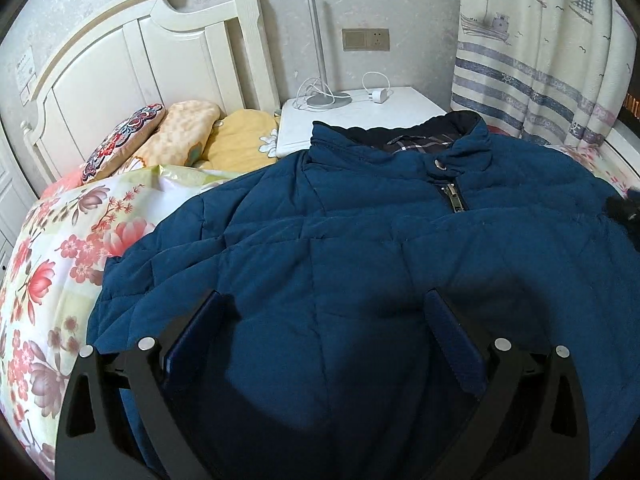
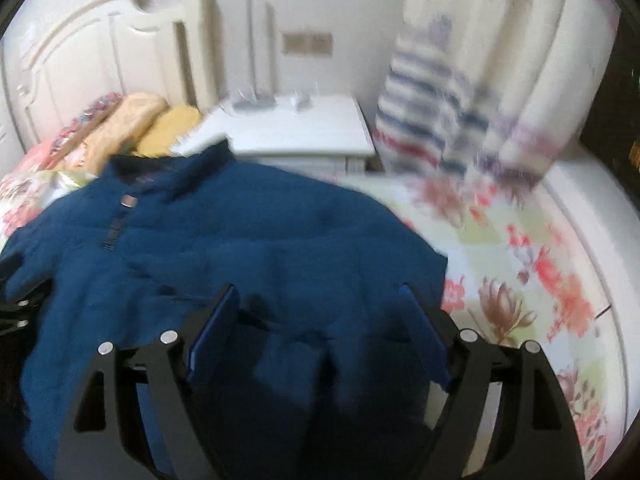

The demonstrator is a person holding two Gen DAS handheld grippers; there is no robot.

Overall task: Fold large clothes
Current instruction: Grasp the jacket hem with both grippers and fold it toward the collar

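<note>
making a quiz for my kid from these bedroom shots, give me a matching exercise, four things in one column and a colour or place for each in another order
Things
1. jacket
2. lamp
3. bedspread
4. curtain

Descriptions
A. printed with sailing boats and blue stripes
B. standing on the white nightstand
C. dark blue, quilted, spread out flat
D. pink and red flowers, lying under the garment

Pairs: 1-C, 2-B, 3-D, 4-A
</note>
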